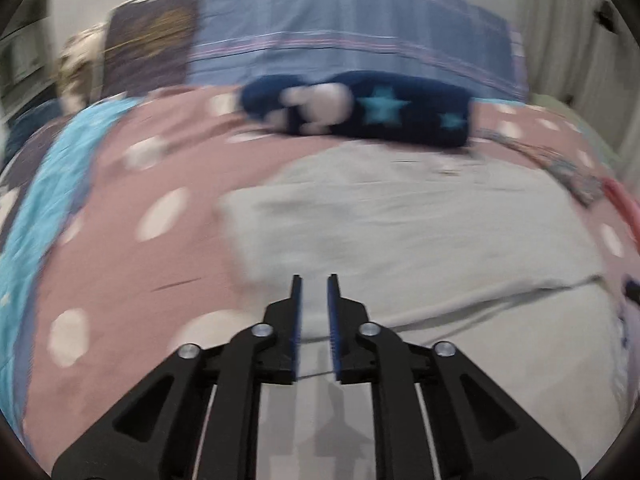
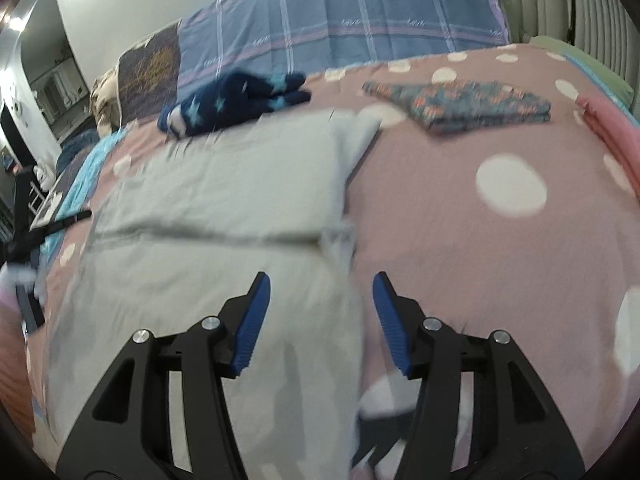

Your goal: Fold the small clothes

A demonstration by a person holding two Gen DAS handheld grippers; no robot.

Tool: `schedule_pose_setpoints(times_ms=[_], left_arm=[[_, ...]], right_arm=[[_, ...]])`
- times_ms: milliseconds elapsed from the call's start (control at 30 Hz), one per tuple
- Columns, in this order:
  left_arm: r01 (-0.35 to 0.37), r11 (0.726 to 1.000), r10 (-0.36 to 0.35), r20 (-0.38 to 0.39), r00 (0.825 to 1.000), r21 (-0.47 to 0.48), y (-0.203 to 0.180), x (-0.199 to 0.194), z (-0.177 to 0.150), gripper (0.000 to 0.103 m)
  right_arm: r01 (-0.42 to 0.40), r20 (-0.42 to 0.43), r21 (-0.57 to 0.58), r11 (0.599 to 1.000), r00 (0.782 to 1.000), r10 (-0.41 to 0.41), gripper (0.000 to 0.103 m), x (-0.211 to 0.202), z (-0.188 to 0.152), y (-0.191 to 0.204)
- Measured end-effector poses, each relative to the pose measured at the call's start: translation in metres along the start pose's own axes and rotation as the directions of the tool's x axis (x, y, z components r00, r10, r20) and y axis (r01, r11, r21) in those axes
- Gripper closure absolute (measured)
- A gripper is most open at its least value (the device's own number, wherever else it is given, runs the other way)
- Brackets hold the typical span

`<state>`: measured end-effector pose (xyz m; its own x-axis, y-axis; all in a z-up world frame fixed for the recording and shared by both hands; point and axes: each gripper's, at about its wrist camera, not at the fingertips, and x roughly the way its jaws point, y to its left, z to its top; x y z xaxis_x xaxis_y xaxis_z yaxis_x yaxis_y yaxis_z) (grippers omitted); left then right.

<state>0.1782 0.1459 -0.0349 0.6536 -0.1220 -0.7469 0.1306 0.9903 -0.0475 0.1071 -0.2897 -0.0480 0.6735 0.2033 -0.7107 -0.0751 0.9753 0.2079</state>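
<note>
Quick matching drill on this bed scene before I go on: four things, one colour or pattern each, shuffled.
Things:
1. garment under the grippers
2. bedspread
3. bundle near the headboard
4. folded piece far right

Descriptions:
A. pink with white dots
B. navy with turquoise stars
C. plain pale grey-white
D. blue-grey floral print

Pairs: 1-C, 2-A, 3-B, 4-D

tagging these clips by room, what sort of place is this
Most likely a bedroom: the work surface is a bed with a pink polka-dot cover, a blue plaid pillow leans at its head, and a folded floral garment and pale grey garment lie on it.
</note>
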Motion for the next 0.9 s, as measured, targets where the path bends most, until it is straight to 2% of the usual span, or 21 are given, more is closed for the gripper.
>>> schedule_pose_setpoints(times_ms=[67, 100, 133, 167, 233, 300, 367, 433, 500, 533, 567, 600, 633, 700, 767, 800, 833, 867, 900], left_arm=[[0.037, 0.998, -0.037, -0.007, 0.999, 0.041, -0.023, 0.012, 0.003, 0.078], [0.05, 0.997, -0.048, -0.025, 0.999, 0.061, -0.035, 0.025, 0.002, 0.077], [0.045, 0.996, -0.041, -0.048, 0.998, 0.075, -0.044, 0.038, -0.002, 0.074], [0.015, 0.996, -0.008, -0.085, 0.996, 0.086, -0.053, 0.059, -0.01, 0.071], [-0.052, 0.991, 0.056, -0.027, 0.998, 0.126, -0.063, 0.065, -0.019, 0.07], [-0.097, 0.984, 0.1, -0.013, 0.995, 0.149, -0.069, 0.064, -0.02, 0.068], [-0.125, 0.977, 0.128, -0.004, 0.992, 0.172, -0.074, 0.066, -0.022, 0.067], [-0.129, 0.977, 0.132, -0.009, 0.991, 0.173, -0.074, 0.067, -0.021, 0.066], [-0.11, 0.981, 0.114, -0.013, 0.993, 0.157, -0.071, 0.068, -0.02, 0.066], [-0.097, 0.985, 0.1, -0.016, 0.995, 0.144, -0.068, 0.069, -0.019, 0.066], [-0.088, 0.987, 0.091, -0.017, 0.996, 0.136, -0.066, 0.067, -0.018, 0.065], [-0.076, 0.989, 0.079, -0.019, 0.997, 0.125, -0.063, 0.068, -0.017, 0.065], [-0.071, 0.99, 0.074, -0.019, 0.997, 0.12, -0.063, 0.064, -0.019, 0.065], [-0.069, 0.991, 0.071, -0.018, 0.997, 0.119, -0.065, 0.064, -0.02, 0.065], [-0.072, 0.99, 0.075, -0.018, 0.997, 0.122, -0.066, 0.064, -0.02, 0.065], [-0.073, 0.99, 0.076, -0.018, 0.997, 0.123, -0.066, 0.064, -0.021, 0.065], [-0.074, 0.99, 0.076, -0.017, 0.997, 0.123, -0.066, 0.063, -0.021, 0.065], [-0.073, 0.99, 0.076, -0.016, 0.997, 0.123, -0.066, 0.063, -0.021, 0.065], [-0.073, 0.99, 0.075, -0.015, 0.997, 0.122, -0.066, 0.062, -0.021, 0.065]], right_arm=[[-0.001, 0.007, 0.037, 0.999, 1.0, 0.001, 0.061, 0.012, 0.024, -0.012], [0.0, 0.0, 0.056, 0.998, 1.0, 0.0, 0.073, 0.02, 0.035, -0.017], [-0.001, -0.011, 0.082, 0.997, 1.0, 0.002, 0.076, 0.032, 0.048, -0.025], [-0.002, -0.02, 0.1, 0.995, 1.0, 0.004, 0.076, 0.041, 0.057, -0.03], [-0.016, -0.043, 0.145, 0.989, 0.999, 0.022, 0.076, 0.064, 0.074, -0.039], [-0.039, -0.078, 0.187, 0.982, 0.995, 0.054, 0.076, 0.085, 0.085, -0.046], [-0.056, -0.113, 0.238, 0.97, 0.99, 0.085, 0.068, 0.108, 0.094, -0.051], [-0.078, -0.141, 0.266, 0.961, 0.983, 0.119, 0.05, 0.127, 0.099, -0.052], [-0.091, -0.141, 0.262, 0.961, 0.981, 0.131, 0.047, 0.137, 0.103, -0.049], [-0.081, -0.139, 0.251, 0.965, 0.983, 0.118, 0.053, 0.141, 0.106, -0.046], [-0.07, -0.138, 0.237, 0.969, 0.985, 0.105, 0.068, 0.143, 0.11, -0.043], [-0.06, -0.132, 0.227, 0.972, 0.987, 0.092, 0.098, 0.141, 0.113, -0.041], [-0.029, -0.088, 0.215, 0.976, 0.995, 0.049, 0.101, 0.13, 0.118, -0.041], [-0.008, -0.014, 0.177, 0.984, 1.0, 0.011, 0.101, 0.113, 0.125, -0.039], [0.078, -0.04, 0.118, 0.99, 0.997, -0.074, 0.101, 0.122, 0.127, -0.04], [0.13, -0.055, 0.092, 0.987, 0.991, -0.125, 0.103, 0.128, 0.126, -0.041], [0.247, -0.06, 0.034, 0.968, 0.968, -0.245, 0.103, 0.136, 0.122, -0.042], [0.296, -0.067, 0.014, 0.955, 0.953, -0.295, 0.102, 0.14, 0.118, -0.047], [0.276, -0.067, 0.036, 0.96, 0.96, -0.273, 0.102, 0.138, 0.114, -0.052]])
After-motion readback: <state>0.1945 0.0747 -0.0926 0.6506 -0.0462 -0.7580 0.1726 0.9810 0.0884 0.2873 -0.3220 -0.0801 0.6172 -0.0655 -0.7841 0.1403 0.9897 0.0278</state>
